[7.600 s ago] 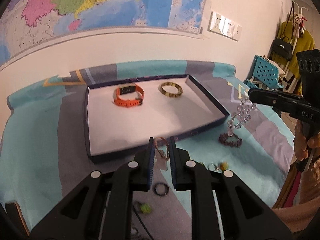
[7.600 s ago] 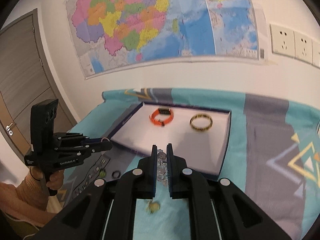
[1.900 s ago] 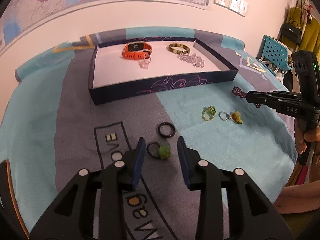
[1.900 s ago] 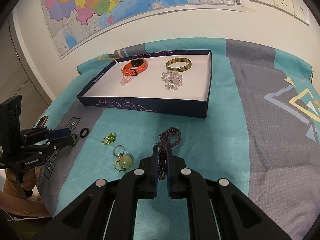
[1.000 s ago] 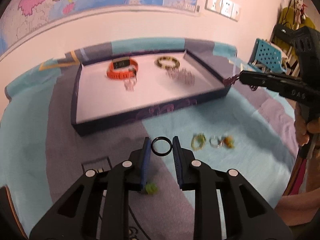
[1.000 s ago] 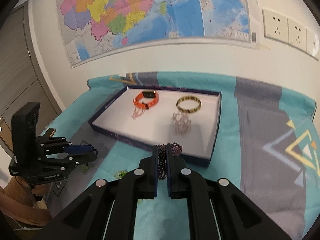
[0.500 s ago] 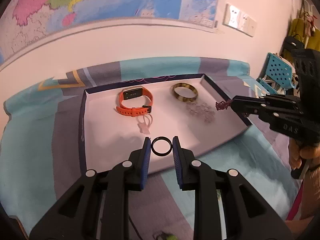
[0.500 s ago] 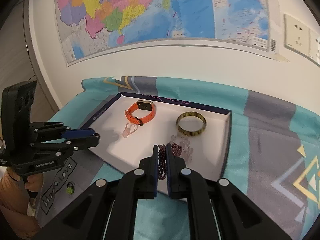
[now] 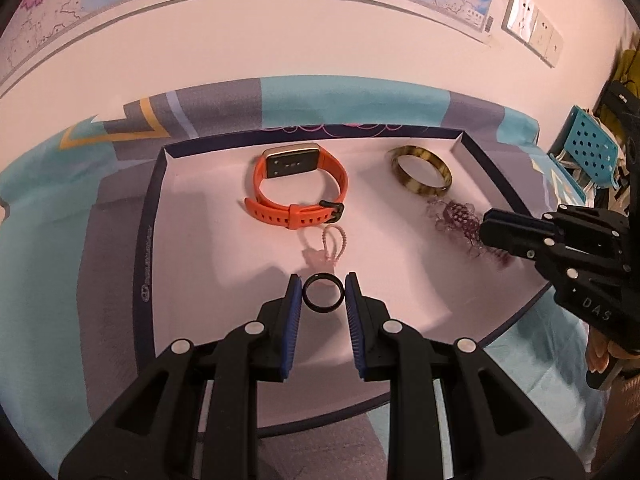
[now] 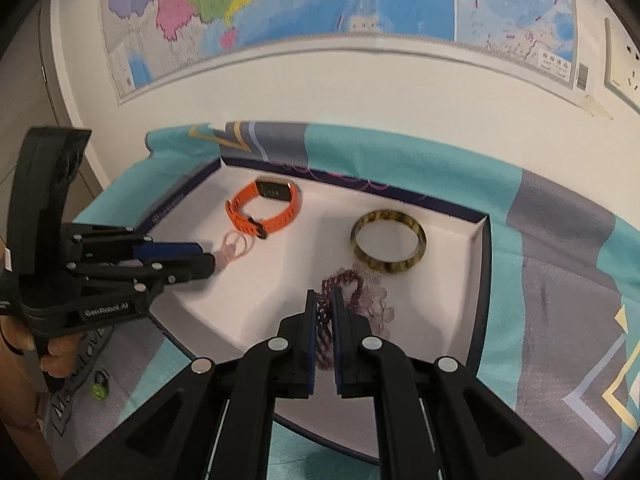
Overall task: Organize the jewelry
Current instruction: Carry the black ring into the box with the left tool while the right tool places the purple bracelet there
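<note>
- The left gripper [image 9: 323, 294] hangs over the near part of the tray [image 9: 144, 240], its blue pads pinching a black ring [image 9: 323, 298] by the sides, so the ring stands in the gap between the fingertips.
- The right gripper [image 10: 325, 308] is pressed together on a dark purple beaded bracelet [image 10: 340, 282]; part of the bead loop sticks out past the tips and part hangs between the fingers.
- That bracelet is over the right side of the tray, just above a clear crystal bracelet [image 10: 376, 300] lying on the white floor.
- An orange watch [image 9: 298, 188] lies at the back of the tray, left of centre, its strap buckled.
- A mottled brown-and-yellow bangle [image 9: 421, 174] lies flat at the back right, apart from the watch.
- A small pale pink beaded loop [image 9: 330, 246] lies just in front of the watch strap, between it and the held ring.
- The tray sits on a teal and grey patterned cloth [image 9: 48, 240] covering the tabletop.
- On the cloth outside the tray, near the person's left hand [image 10: 52, 354], lies a small green ring [image 10: 99, 388].
</note>
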`<state>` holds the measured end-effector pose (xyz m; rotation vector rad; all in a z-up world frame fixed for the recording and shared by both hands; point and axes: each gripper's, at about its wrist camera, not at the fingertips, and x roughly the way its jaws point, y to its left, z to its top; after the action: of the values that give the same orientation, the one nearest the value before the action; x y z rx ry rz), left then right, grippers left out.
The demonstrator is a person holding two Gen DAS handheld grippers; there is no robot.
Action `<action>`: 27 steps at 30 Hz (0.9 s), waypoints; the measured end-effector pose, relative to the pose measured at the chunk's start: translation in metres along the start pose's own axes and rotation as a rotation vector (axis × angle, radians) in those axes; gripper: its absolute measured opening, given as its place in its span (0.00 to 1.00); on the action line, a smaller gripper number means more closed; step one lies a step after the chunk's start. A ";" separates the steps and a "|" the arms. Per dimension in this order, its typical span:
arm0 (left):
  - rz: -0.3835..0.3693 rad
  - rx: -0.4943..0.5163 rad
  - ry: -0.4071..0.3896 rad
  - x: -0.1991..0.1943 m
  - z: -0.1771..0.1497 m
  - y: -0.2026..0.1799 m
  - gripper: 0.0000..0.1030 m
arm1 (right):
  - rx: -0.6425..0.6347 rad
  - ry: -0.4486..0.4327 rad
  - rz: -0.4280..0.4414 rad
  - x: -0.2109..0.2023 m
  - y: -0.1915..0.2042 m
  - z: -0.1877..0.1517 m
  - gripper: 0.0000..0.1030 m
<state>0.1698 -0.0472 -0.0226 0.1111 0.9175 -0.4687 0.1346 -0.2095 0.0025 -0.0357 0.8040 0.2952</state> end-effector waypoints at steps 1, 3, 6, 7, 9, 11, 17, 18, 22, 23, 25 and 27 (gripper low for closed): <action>0.002 0.004 0.005 0.001 0.000 -0.001 0.22 | 0.001 0.005 -0.003 0.002 0.000 -0.001 0.05; 0.001 0.001 0.017 0.005 0.000 -0.001 0.22 | 0.010 0.016 -0.004 0.006 -0.002 -0.003 0.05; 0.002 0.004 0.017 0.007 0.000 -0.002 0.23 | 0.025 0.029 -0.012 0.009 -0.006 -0.005 0.06; -0.001 0.003 0.019 0.007 0.001 -0.003 0.24 | 0.032 0.033 -0.010 0.009 -0.007 -0.005 0.06; -0.007 0.005 0.018 0.005 0.000 -0.004 0.24 | 0.040 0.036 -0.013 0.008 -0.008 -0.007 0.07; -0.011 0.007 0.013 0.002 -0.001 -0.005 0.27 | 0.047 0.030 -0.014 0.005 -0.010 -0.009 0.09; -0.011 0.020 -0.053 -0.028 -0.008 -0.008 0.32 | 0.076 -0.012 0.002 -0.019 -0.012 -0.016 0.21; -0.010 0.022 -0.064 -0.033 -0.010 -0.009 0.33 | 0.076 -0.020 0.010 -0.025 -0.010 -0.018 0.22; -0.002 0.028 -0.104 -0.055 -0.022 -0.011 0.35 | 0.070 -0.037 0.041 -0.043 -0.003 -0.029 0.27; 0.003 0.028 -0.112 -0.060 -0.027 -0.012 0.35 | 0.066 -0.039 0.049 -0.046 0.000 -0.032 0.28; -0.002 0.028 -0.121 -0.068 -0.033 -0.011 0.36 | 0.062 -0.041 0.062 -0.053 0.003 -0.040 0.29; 0.008 0.029 -0.131 -0.076 -0.043 -0.011 0.38 | 0.065 -0.042 0.077 -0.059 0.008 -0.048 0.31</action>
<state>0.0940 -0.0184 0.0117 0.1089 0.7823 -0.4767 0.0604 -0.2232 0.0117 0.0620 0.7741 0.3419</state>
